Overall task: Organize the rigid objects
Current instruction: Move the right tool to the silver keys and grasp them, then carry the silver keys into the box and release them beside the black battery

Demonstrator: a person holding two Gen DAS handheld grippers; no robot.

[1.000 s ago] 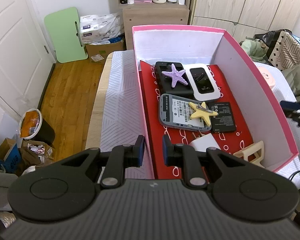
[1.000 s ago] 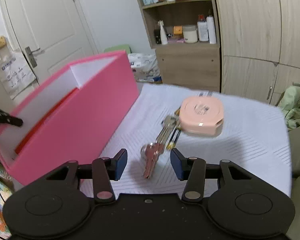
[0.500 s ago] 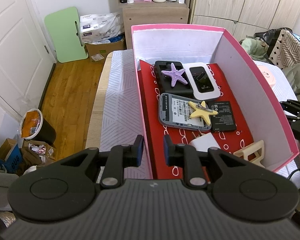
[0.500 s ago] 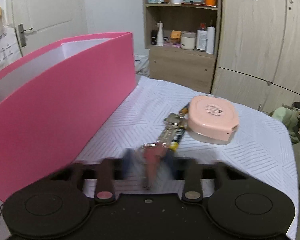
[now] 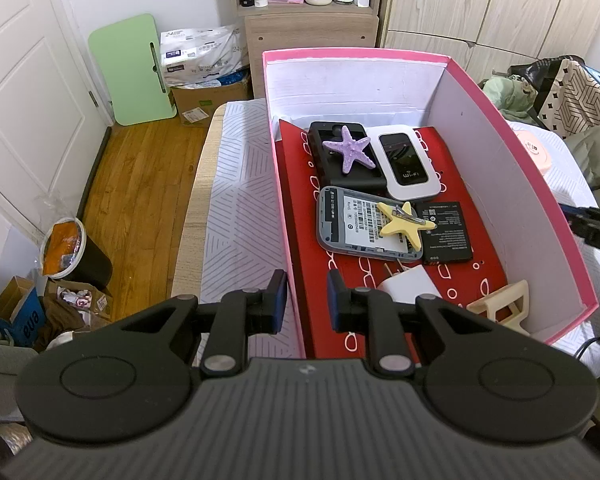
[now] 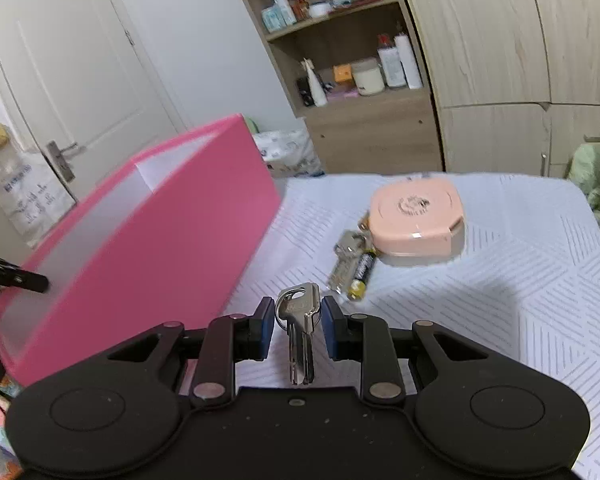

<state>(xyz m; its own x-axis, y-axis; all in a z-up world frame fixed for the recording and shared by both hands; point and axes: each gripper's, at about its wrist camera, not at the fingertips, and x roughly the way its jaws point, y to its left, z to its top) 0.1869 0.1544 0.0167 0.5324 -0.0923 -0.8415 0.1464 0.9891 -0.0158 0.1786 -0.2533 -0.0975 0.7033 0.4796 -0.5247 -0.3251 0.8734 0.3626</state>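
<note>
**Right gripper clamps the keys beside the pink box**

The right gripper (image 6: 296,322) has its fingers (image 6: 265,322) clamped on the heads of a small bunch of keys (image 6: 299,320), whose blades hang down toward the camera, lifted off the counter (image 6: 520,320). The keys sit just right of the box (image 6: 172,240), level with its near end.

The left gripper (image 5: 306,300) straddles the near left wall of the box, one finger outside and one inside. Its fingers (image 5: 278,298) stand a little apart, and whether they press on the wall I cannot tell.

Inside the box, from the near end: a white charger (image 5: 408,286) and a cream clip (image 5: 500,306), then a grey device (image 5: 352,224) with a yellow star (image 5: 404,224) on it beside a black battery (image 5: 446,232), then a purple star (image 5: 350,150) on a black case (image 5: 340,160) beside a white Wi-Fi router (image 5: 408,160).

Right of the box, beyond the held keys, lie a battery (image 6: 362,274) and more keys (image 6: 348,248) against a peach case (image 6: 416,218).
</note>
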